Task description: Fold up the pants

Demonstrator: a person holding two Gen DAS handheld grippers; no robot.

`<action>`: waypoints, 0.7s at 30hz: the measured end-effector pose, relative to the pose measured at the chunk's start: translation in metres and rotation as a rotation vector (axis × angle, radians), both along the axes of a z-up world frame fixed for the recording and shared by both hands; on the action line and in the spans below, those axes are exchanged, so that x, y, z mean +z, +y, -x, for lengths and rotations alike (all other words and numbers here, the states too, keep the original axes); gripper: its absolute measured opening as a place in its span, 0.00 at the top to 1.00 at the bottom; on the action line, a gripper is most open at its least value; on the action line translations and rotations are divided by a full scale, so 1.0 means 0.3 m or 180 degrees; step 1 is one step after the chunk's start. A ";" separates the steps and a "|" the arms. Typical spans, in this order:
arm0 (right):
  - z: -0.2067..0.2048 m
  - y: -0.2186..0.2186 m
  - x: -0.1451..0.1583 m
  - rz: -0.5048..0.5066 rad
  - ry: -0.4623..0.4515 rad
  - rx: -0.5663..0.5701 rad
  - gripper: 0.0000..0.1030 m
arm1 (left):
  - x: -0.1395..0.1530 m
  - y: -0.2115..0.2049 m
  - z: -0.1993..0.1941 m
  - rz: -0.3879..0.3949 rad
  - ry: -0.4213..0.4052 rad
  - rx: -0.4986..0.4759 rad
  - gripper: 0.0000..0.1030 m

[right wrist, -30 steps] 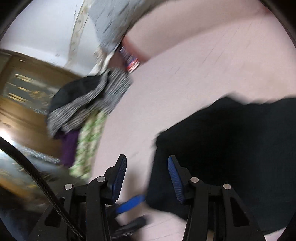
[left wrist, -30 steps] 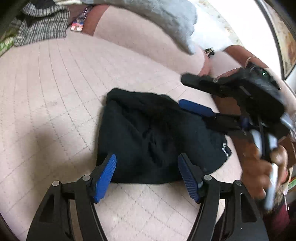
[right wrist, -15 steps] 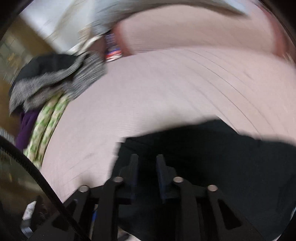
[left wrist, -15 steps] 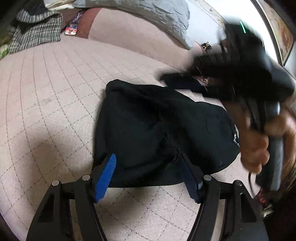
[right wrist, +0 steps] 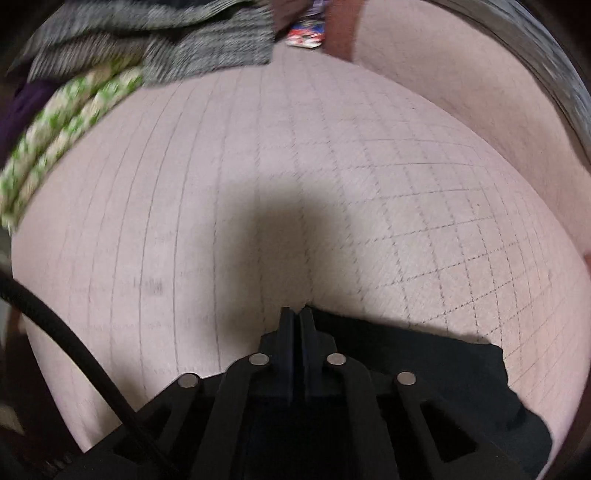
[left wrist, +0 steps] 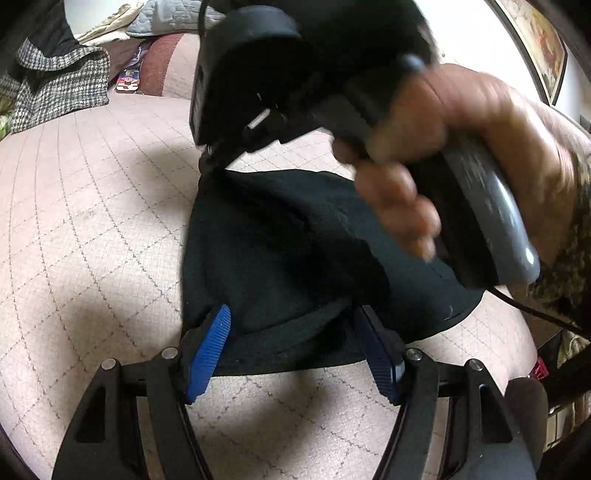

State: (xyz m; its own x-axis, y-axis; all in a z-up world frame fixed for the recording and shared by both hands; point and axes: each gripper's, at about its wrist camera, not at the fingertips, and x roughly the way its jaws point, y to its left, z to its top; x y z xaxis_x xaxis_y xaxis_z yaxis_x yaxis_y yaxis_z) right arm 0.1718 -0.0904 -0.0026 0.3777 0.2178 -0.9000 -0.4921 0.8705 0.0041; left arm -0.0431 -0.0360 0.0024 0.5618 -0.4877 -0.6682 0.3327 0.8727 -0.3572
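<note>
The black pants [left wrist: 295, 258] lie bunched in a folded heap on the pink quilted bed cover [left wrist: 92, 221]. My left gripper [left wrist: 295, 343] is open, its blue pads [left wrist: 208, 350] straddling the heap's near edge. My right gripper [right wrist: 298, 317] is shut on the far edge of the pants [right wrist: 443, 369], its jaws pressed together. In the left wrist view the right gripper's body [left wrist: 295, 74] and the hand holding it hang over the far side of the pants.
A houndstooth garment [left wrist: 55, 88] and a green patterned cloth [right wrist: 66, 122] lie at the far left of the bed. A small colourful packet [left wrist: 127, 79] sits by a dark red cushion [left wrist: 159, 70]. A grey quilt [left wrist: 166, 22] lies behind.
My right gripper has swung over to the far edge of the pants and closed its jaws on the cloth. My left gripper has stayed open at the near edge.
</note>
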 end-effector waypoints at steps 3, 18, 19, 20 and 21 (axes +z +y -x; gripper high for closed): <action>-0.073 -0.037 -0.002 -0.0123 0.0076 -0.0292 1.00 | 0.001 -0.016 0.008 -0.0069 -0.0034 -0.0011 0.34; -0.017 0.026 0.000 0.0118 0.0262 0.0043 0.84 | 0.010 -0.034 0.014 -0.0067 -0.0090 -0.0072 0.24; -0.009 0.051 -0.033 0.0404 0.0203 0.0077 0.96 | 0.009 -0.036 0.015 -0.0078 -0.0096 -0.0070 0.24; -0.020 0.060 -0.047 0.0491 0.0181 0.0056 0.96 | 0.008 -0.037 0.013 -0.0086 -0.0090 -0.0065 0.24; -0.038 0.060 -0.049 0.0451 0.0186 -0.0030 0.97 | 0.011 -0.046 0.024 -0.0088 -0.0091 -0.0059 0.24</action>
State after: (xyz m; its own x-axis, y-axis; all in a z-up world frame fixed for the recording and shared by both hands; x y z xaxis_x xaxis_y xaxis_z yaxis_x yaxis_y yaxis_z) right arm 0.1833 -0.0723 -0.0174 0.3252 0.0838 -0.9419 -0.4866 0.8689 -0.0907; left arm -0.0503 -0.0497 0.0056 0.5720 -0.4798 -0.6653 0.3586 0.8757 -0.3233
